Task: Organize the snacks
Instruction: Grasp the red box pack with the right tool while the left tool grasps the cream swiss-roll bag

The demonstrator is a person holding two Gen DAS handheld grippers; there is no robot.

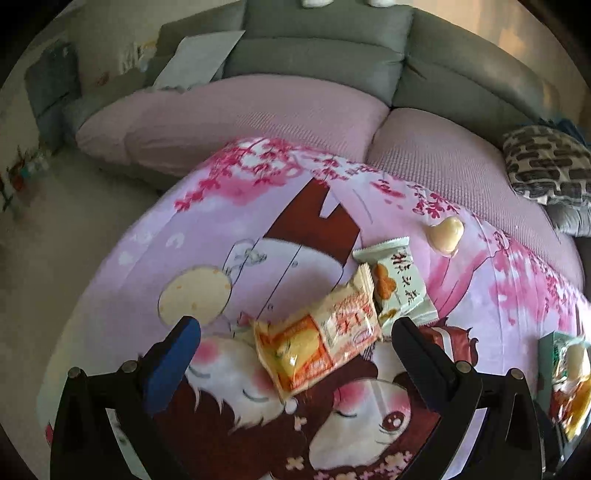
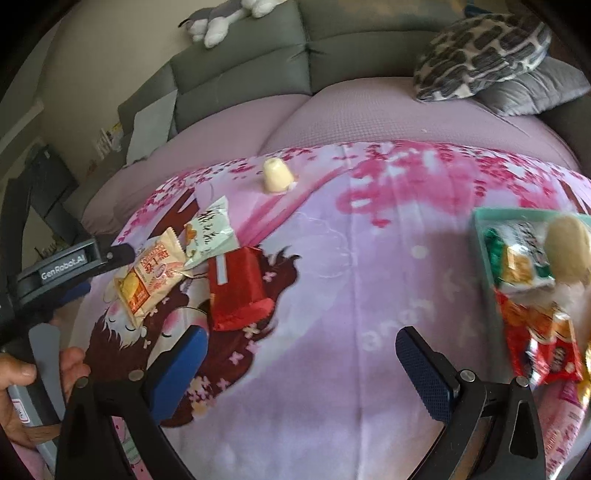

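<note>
Snacks lie loose on a pink cartoon-print cloth [image 2: 332,258] spread over the surface in front of a grey sofa [image 1: 325,55]. Left tongs [image 1: 295,328] gape wide, nothing gripped; a yellow-orange packet [image 1: 317,343] sits between the two fingers, nearer the 1 o'clock one, contact not clear. Green-white packet [image 1: 397,280] overlaps the yellow packet's far end, at 1 o'clock from the tongs. Pale jelly cup [image 1: 445,232] stands apart further out, 2 o'clock.

Right tongs [image 2: 299,349] also spread wide, empty, over bare cloth. From these tongs: red packet [image 2: 236,291] just beyond the left finger at 11 o'clock, touching the yellow and green packets beyond it. Teal tray [image 2: 480,243] at 2 o'clock, holding a green-and-white packet [image 2: 517,258], a red-orange packet [image 2: 543,343] and a round pale item, blurred. Patterned cushion [image 2: 480,51] on the sofa at 1 o'clock, plush toy [image 2: 225,18] on the backrest at 11.
</note>
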